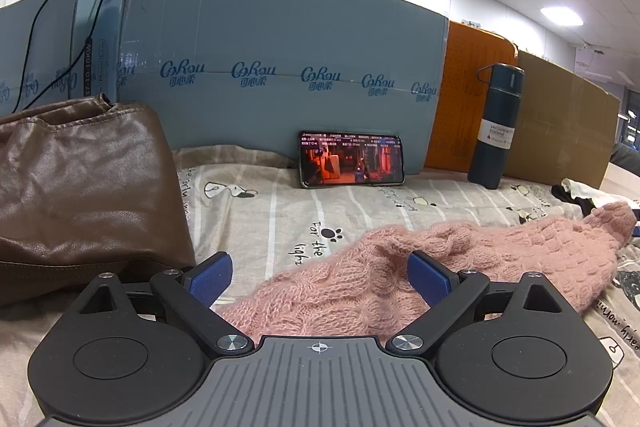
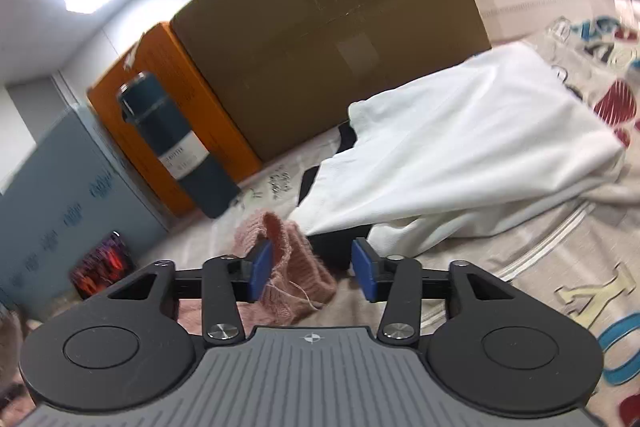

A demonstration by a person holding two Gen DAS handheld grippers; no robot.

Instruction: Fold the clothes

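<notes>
Both claws wide, empty: left gripper (image 1: 318, 277) and right gripper (image 2: 312, 269) over rumpled pink knitted sweater (image 1: 440, 259), lower centre; likely mid-fold, next needs an edge pinch

We see a printed sheet (image 1: 256, 223) bearing a bag (image 1: 80, 187), phone (image 1: 351, 159), flask (image 1: 494, 131), pink sweater (image 1: 420, 267) and white garment (image 2: 460, 147).

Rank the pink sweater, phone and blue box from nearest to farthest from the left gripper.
1. Pink sweater: between the open left gripper fingers.
2. Phone: ahead, propped on the bed.
3. Blue box: right behind the phone.
</notes>
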